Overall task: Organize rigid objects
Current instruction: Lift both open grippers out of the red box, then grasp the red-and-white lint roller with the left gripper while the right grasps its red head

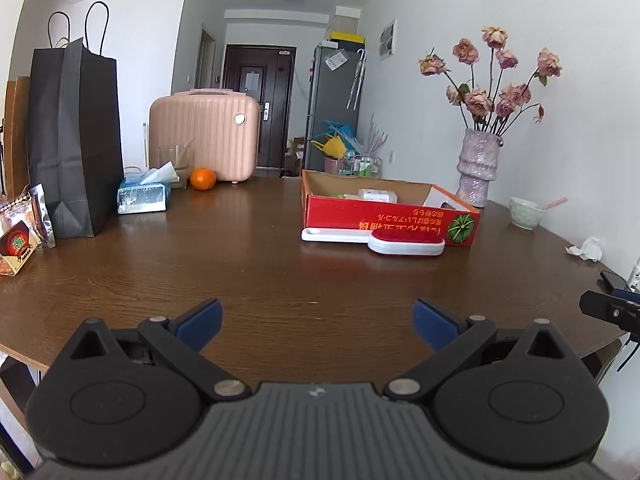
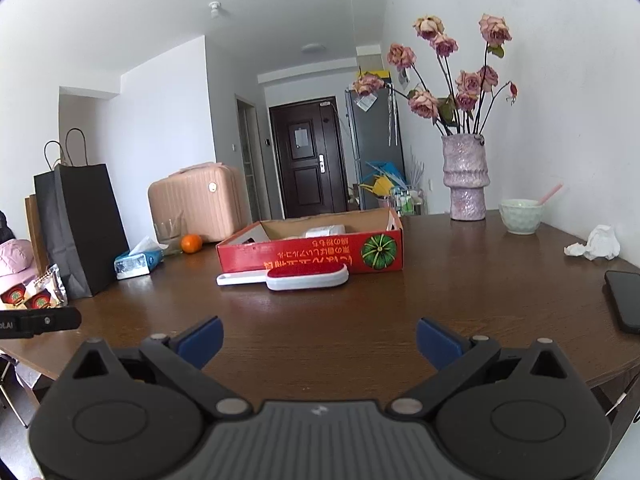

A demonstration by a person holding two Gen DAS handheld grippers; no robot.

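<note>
- Lint brush [image 1: 404, 241], white with a red pad, lay on the table just before the red box [image 1: 384, 216], apparently touching its front wall.
- Box print showed upside-down Japanese script and a green squash picture.
- Brown wooden table [image 1: 240, 264] stood in a white-walled room with a dark door.
- Vase of dried roses [image 2: 466, 176], bowl [image 2: 520, 216], phone [image 2: 624, 300] and black bag [image 1: 76, 140] stood around.
- Left gripper [image 1: 318, 324] and right gripper [image 2: 318, 342] hung wide, empty.
</note>
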